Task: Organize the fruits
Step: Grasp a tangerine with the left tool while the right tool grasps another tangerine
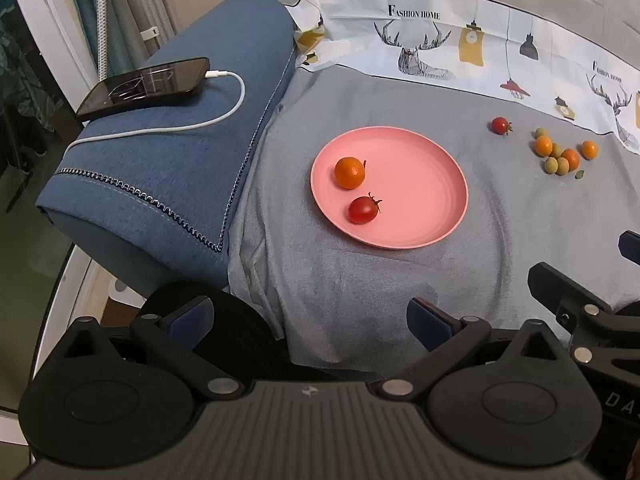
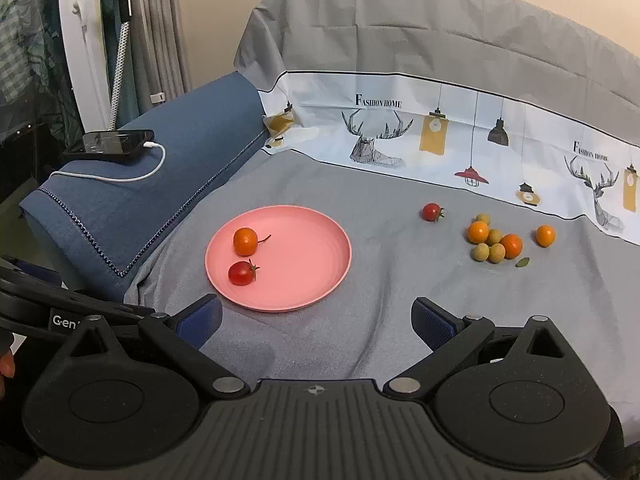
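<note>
I have both tools hanging back off the grey cloth-covered sofa seat [image 2: 360, 320], fingers spread wide and empty: the left hand-held gripper [image 1: 312, 320] and the right hand-held gripper [image 2: 316, 320]. The smooth round pink plastic plate [image 2: 304, 280] already holds a small glossy orange citrus fruit [image 2: 245, 241] at its 10 o'clock and a shiny red cherry tomato [image 2: 241, 273] at 8 o'clock. I judge sorting is half done: a loose red cherry tomato [image 2: 432, 212] and a cluster of small orange and matte yellow-green round fruits [image 2: 496, 242] lie at the plate's 2 to 3 o'clock, well apart from it.
</note>
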Tool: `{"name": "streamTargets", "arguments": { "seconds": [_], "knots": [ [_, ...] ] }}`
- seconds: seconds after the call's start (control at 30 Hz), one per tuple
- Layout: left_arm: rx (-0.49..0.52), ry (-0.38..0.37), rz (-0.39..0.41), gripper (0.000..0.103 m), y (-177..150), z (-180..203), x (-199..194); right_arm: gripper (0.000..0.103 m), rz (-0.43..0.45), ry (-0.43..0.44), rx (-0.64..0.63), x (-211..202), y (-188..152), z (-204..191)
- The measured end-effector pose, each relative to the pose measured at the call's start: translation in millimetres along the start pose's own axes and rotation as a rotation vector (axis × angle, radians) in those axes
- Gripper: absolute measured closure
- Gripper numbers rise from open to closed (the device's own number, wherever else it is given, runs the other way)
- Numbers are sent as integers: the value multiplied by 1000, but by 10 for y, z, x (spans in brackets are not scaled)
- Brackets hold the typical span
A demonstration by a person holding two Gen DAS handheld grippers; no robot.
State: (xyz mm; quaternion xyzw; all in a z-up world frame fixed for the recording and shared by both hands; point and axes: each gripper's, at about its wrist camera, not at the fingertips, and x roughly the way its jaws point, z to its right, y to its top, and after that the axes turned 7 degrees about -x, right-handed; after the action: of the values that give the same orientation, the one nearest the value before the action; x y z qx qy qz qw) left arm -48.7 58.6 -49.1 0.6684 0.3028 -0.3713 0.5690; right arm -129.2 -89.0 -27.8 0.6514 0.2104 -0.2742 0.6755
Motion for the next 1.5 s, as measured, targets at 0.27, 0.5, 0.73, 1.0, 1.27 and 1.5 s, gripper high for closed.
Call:
{"name": "streamTargets", "arguments": {
  "seconds": [0.27,0.5,0.73,1.0,1.27,1.5],
  "knots": [
    [50,18,-46,0,116,214,150,3,-20,8,82,165,-84,229],
    [73,1,-108,0,368,561,403,1,-24,-79,177,357,-189,690],
    [100,-65,-113,0,827,1255,724,1,-42,-242,324,684,-353,1496],
    [162,-153,-79,0,1354,2236,1234,1,-27,-395,406,1267,-393,2320],
    [259,-301,-162,0,1801,3125,2006,1,-7,-409,439,2122,-294,2893],
    [325,-338,-191,0,1884,3552,2395,20,-27,-397,271,2534,-272,2889]
  ]
}}
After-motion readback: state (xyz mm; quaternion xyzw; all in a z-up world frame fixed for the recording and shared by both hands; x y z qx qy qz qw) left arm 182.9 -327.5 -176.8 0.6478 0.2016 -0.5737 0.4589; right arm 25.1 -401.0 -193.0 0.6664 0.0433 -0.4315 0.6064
